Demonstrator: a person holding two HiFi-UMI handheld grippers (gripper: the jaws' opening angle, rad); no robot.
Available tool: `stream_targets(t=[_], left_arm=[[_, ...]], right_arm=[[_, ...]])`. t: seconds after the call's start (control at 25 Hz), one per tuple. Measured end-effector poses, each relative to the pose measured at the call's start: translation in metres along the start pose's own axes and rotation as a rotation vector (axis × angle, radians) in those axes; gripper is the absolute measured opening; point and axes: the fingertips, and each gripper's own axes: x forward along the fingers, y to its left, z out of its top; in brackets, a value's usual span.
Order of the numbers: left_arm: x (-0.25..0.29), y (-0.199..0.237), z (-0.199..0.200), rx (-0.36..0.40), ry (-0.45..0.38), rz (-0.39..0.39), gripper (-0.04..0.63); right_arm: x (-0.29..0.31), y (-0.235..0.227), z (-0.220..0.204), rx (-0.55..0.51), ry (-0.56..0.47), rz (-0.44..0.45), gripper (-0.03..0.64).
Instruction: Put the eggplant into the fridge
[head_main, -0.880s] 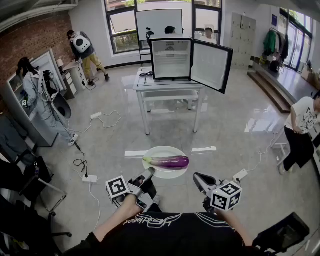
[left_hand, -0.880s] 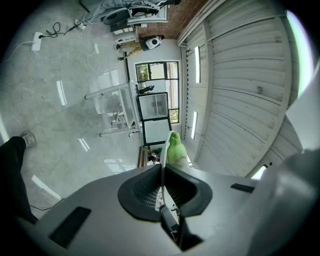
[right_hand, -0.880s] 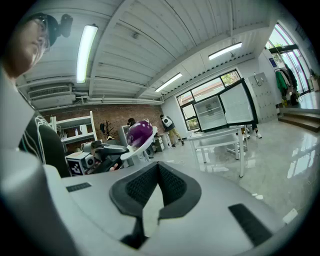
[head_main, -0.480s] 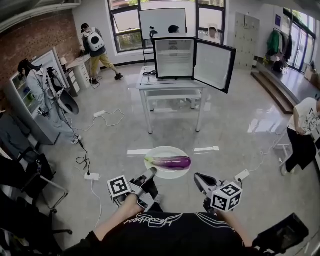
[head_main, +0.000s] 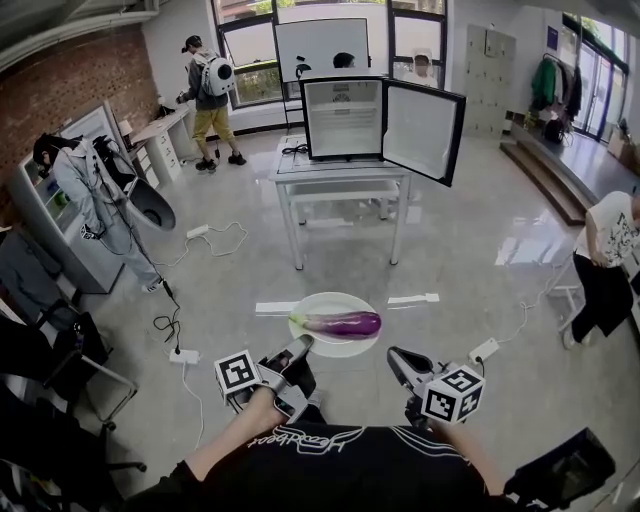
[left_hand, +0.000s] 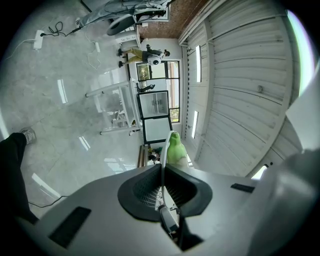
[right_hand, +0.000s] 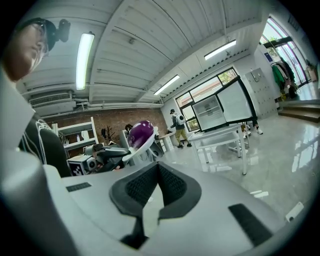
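A long purple eggplant (head_main: 340, 323) lies on a round white plate (head_main: 325, 303), its rim pinched by the left gripper (head_main: 300, 347). The right gripper (head_main: 396, 356) seems closed and empty. The open black mini fridge (head_main: 345, 115) stands well apart, so delivery remains.

Straight ahead of me the eggplant (head_main: 340, 323) lies across the plate (head_main: 326, 300), stem end to the left. The plate's near left rim sits pinched between my left tongs (head_main: 300, 347). My right tongs (head_main: 397, 357), closed on nothing, sit near its right side, apart from it. Beyond the plate stands the counter (head_main: 340, 168), with the fridge (head_main: 345, 115) on top and its door (head_main: 422, 130) swung out to the right. One person (head_main: 95, 195) stands far left, a second person (head_main: 210, 95) back left beyond the counter, a third person (head_main: 605, 260) far right.
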Motion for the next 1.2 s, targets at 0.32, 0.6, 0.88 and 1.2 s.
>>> stream_targets(t=[0.32,0.6,0.88,1.2], left_arm=[[0.011,0.008,-0.001,0.000,0.009,0.018,0.025],[0.021,0.013,0.007,-0.010,0.028,0.018,0.025],[0.046,0.024,0.027,-0.020,0.040,0.019,0.025],[0.082,0.041,0.081,-0.053,0.029,0.026,0.025]], right_arm=[[-0.002,-0.012,-0.005,0.012,-0.017,-0.001,0.006],[0.011,-0.019,-0.004,-0.006,-0.017,-0.014,0.006],[0.030,-0.045,-0.005,0.017,-0.005,-0.037,0.006],[0.090,-0.081,0.022,0.033,-0.017,-0.021,0.006]])
